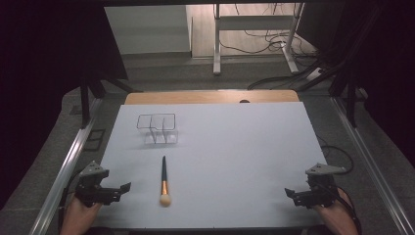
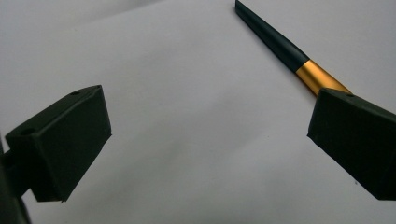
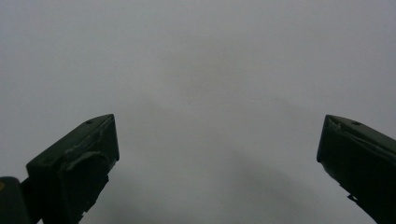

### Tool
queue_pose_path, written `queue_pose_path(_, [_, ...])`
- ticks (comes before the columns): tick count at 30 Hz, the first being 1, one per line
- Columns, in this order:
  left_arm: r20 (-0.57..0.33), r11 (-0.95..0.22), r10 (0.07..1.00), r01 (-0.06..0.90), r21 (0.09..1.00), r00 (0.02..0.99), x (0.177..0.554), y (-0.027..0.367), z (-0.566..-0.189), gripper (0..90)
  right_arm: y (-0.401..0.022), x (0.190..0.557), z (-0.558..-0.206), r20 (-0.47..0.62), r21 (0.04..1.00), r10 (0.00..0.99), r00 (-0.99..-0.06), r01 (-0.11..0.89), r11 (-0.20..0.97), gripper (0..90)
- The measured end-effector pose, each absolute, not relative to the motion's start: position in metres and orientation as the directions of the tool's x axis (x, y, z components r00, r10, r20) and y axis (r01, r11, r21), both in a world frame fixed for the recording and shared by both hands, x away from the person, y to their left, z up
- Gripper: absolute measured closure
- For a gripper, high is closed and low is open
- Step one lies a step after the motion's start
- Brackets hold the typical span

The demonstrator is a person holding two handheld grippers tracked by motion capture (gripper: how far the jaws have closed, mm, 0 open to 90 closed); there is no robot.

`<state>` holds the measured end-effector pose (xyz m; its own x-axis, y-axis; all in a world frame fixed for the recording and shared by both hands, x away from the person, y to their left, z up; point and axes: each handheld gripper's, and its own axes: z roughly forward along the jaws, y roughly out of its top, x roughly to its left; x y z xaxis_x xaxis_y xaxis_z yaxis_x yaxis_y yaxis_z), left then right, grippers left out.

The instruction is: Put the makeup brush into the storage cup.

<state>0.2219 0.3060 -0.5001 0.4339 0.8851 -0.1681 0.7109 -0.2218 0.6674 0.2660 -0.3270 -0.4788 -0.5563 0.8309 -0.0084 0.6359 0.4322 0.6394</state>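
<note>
The makeup brush (image 1: pixel 164 180) lies flat on the tabletop (image 1: pixel 235 147), in front of the clear organizer (image 1: pixel 157 129). Left tongs (image 1: pixel 128 186) and right tongs (image 1: pixel 288 192) both stand wide and empty; the left sits nearer, ready to approach the handle.

No lettering, label, brand mark or number can be read anywhere here, not on the makeup brush (image 1: pixel 164 182), not on the clear organizer (image 1: pixel 157 129), not on the white tabletop (image 1: pixel 235 156).
</note>
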Motion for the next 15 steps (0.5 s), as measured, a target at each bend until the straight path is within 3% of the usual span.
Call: queue_pose_path(15, [-0.197,-0.24,0.868,0.732,0.637,0.456,0.232,0.294,-0.499,0.7,-0.325,0.267,-0.48,-0.009,0.634,0.826,-0.563,0.636,0.44,0.0])
